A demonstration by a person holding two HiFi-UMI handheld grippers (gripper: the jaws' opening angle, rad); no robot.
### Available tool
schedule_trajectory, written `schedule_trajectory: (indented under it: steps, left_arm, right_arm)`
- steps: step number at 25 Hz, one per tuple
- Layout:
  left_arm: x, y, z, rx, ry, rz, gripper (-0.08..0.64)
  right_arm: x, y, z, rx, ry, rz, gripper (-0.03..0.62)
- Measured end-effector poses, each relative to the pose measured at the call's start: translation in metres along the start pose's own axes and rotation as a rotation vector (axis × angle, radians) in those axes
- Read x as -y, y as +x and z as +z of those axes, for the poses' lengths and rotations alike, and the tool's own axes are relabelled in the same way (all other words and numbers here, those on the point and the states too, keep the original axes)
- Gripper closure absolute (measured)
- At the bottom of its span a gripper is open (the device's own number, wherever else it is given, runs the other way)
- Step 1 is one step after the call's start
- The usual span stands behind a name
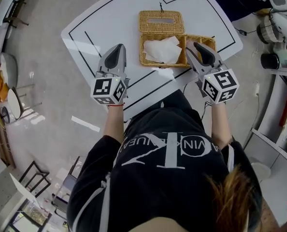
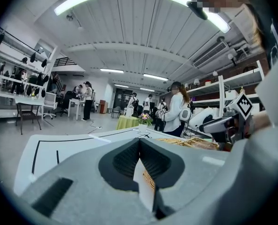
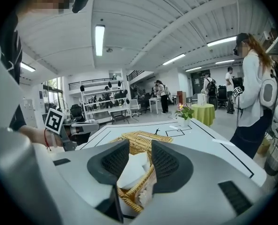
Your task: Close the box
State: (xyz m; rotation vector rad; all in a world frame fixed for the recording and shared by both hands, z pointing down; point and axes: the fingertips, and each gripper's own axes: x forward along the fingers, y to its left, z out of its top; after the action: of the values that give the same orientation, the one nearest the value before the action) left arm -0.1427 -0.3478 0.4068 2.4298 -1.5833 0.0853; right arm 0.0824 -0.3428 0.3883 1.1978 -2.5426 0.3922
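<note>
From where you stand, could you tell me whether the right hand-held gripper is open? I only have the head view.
Observer: Yes. In the right gripper view, the right hand-held gripper has its jaws apart. The near rim of the tan woven wicker box shows in the gap, and the pads do not appear to press on it.
Operator: Thank you. And how does the left one stand?
Observer: In the left gripper view, the left hand-held gripper has its jaws together at the tips. It holds nothing and is over the white table with black lines.
</note>
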Motion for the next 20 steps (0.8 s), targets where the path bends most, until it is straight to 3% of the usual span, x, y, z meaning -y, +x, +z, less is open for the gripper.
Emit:
schedule_trajectory:
  steps: [12, 20]
  left_arm:
    - [-0.025, 0.048, -0.004, -0.017, -0.046, 0.126, 0.549]
    - [-0.039, 0.071, -0.009, -0.057, -0.038, 0.209, 0.549]
  right_arm:
    - [0.053, 0.068, 0.015, -0.175, -0.098, 0.096, 0.442]
    - [0.084, 0.109, 0.013, -0.266, -0.165, 0.157, 0.434]
